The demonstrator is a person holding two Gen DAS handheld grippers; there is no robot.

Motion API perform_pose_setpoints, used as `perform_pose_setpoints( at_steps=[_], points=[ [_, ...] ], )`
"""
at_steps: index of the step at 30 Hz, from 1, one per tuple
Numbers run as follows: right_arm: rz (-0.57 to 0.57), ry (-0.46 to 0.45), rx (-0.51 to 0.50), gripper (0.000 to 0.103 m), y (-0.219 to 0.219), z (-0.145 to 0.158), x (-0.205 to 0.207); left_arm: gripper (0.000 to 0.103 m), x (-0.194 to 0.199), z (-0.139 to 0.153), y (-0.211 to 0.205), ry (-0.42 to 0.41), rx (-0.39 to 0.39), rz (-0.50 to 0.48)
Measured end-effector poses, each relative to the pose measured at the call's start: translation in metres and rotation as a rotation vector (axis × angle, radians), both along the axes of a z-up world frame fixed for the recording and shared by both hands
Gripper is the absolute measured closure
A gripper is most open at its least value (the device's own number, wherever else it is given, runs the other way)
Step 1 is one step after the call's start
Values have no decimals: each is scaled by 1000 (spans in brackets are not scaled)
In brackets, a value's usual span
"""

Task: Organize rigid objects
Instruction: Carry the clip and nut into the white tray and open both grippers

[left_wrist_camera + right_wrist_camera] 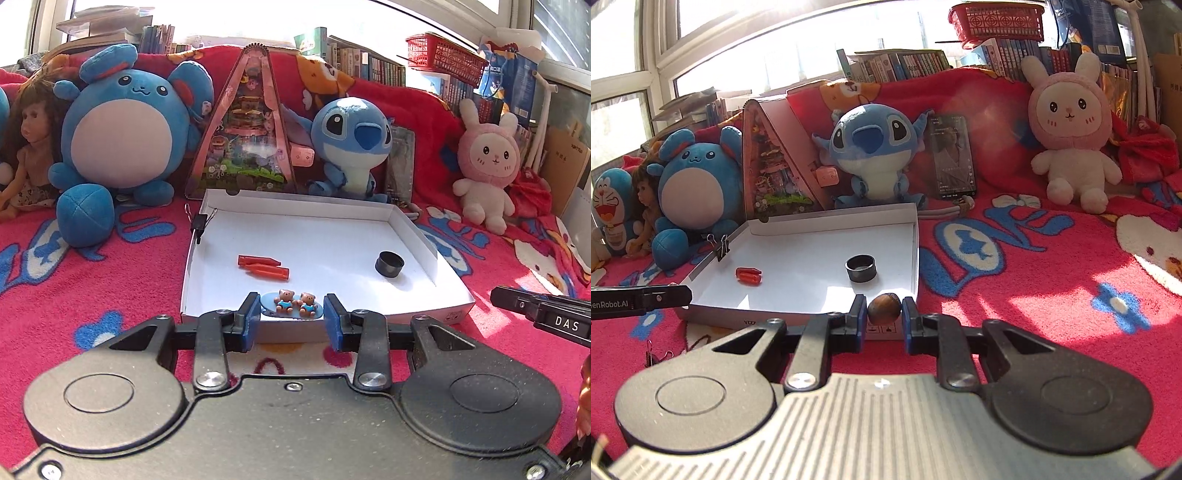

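A shallow white cardboard tray (413, 225) (827, 218) lies on the red blanket. Inside it rest two red tube-shaped pieces (263, 266) (749, 275) and a black ring (389, 263) (861, 268). My left gripper (291, 314) is shut on a pale blue oval clip with two little brown bears (293, 304), held over the tray's near edge. My right gripper (884, 314) is shut on a brown round bead (884, 308), just above the tray's near right corner. A black binder clip (200, 225) (722, 248) grips the tray's left wall.
Plush toys line the back: a round blue one (122, 136), a blue alien (351, 144), a pink rabbit (487, 162), with a doll (29, 147) and a triangular toy house (245, 129). A phone (955, 157) leans there. Loose binder clips (657, 356) lie on the blanket.
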State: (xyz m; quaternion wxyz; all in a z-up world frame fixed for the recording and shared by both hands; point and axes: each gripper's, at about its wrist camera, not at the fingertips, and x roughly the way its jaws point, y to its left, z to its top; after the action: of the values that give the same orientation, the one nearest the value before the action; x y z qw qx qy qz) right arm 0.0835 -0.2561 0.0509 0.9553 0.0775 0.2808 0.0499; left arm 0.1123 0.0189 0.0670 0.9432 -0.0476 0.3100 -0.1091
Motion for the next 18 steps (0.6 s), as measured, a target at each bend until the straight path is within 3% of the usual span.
perform_pose_setpoints(
  at_steps=[13,18],
  points=[
    [-18,150,180,79,-21,6,90,68,86,-10,0,153,7,19],
    [-39,215,170,79,-14,-4,129,68,100,-21,-5,180,22,35]
  ],
)
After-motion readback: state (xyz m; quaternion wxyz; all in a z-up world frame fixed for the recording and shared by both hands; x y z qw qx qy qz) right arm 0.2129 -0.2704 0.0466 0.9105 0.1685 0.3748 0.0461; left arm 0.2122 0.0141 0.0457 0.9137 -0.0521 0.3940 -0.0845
